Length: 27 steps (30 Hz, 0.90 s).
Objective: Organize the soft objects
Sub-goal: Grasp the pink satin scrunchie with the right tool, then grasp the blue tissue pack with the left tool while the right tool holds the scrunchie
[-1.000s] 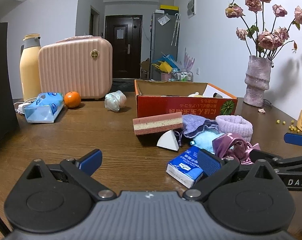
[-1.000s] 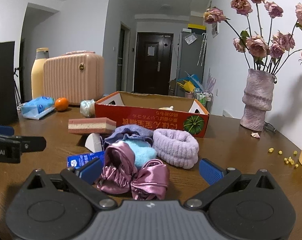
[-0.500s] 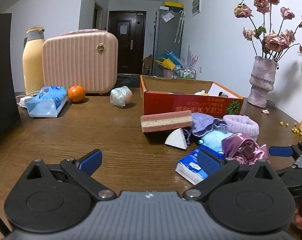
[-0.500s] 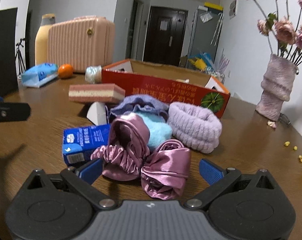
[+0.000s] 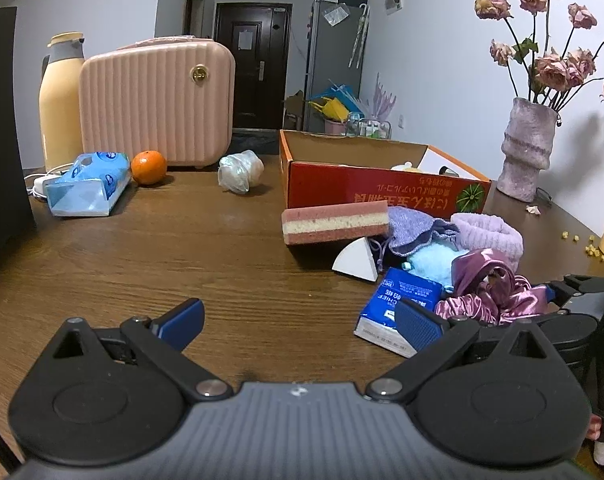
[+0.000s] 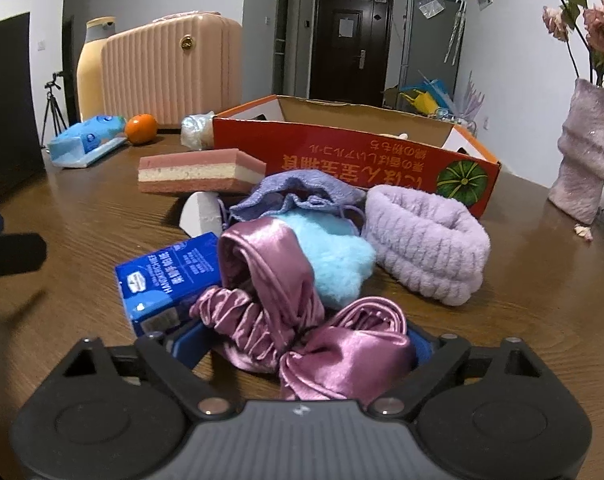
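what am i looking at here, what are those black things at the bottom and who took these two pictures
No robot here: a person carries a hand-held grasping tool in each hand, each with a camera looking along its two blue-padded fingers. The black shapes are those tools. The left tool is open over bare wooden table. The right tool is closing its jaws around a pink satin scrunchie in a pile with a blue tissue pack, lilac headband and striped sponge. Behind stands an open red box.

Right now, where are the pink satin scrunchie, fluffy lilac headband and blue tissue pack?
pink satin scrunchie [image 6: 302,320], right wrist view, knotted middle.
fluffy lilac headband [image 6: 425,248], right wrist view, front wall.
blue tissue pack [image 6: 170,276], right wrist view, printed top.
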Each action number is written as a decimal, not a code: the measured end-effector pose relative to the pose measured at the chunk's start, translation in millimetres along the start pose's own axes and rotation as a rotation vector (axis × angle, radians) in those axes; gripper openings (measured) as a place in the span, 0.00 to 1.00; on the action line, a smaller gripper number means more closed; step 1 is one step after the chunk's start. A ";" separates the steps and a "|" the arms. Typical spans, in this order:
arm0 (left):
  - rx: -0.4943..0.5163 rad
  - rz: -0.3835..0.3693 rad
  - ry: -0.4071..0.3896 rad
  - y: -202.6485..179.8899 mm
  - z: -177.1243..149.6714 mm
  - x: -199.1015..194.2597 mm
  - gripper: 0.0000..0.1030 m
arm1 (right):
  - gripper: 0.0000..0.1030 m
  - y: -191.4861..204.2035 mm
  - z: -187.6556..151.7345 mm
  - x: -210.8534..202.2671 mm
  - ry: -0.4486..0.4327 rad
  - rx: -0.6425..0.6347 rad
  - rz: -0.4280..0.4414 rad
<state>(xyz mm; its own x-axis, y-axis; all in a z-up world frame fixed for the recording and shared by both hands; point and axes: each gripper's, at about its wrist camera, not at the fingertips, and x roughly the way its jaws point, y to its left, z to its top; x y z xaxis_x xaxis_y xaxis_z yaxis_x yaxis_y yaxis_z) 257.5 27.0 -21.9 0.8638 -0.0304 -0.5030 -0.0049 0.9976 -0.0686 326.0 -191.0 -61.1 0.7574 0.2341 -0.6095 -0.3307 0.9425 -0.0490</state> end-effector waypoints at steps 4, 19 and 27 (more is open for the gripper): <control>-0.007 -0.001 0.005 1.0 -0.5 0.9 1.00 | 0.80 0.2 -0.9 -1.4 -0.001 0.004 0.029; -0.007 0.005 0.021 -0.1 -0.9 5.6 1.00 | 0.39 -4.8 -2.7 -21.4 -0.055 0.043 0.054; -0.005 0.000 0.051 -4.5 -0.3 13.0 1.00 | 0.37 -13.2 -0.6 -39.0 -0.128 0.071 0.053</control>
<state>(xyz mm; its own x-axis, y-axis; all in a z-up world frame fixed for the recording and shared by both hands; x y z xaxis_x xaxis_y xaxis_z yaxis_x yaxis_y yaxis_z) 268.6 22.1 -28.3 0.8370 -0.0340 -0.5462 -0.0071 0.9973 -0.0729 300.5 -212.7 -37.1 0.8071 0.3077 -0.5038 -0.3346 0.9416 0.0391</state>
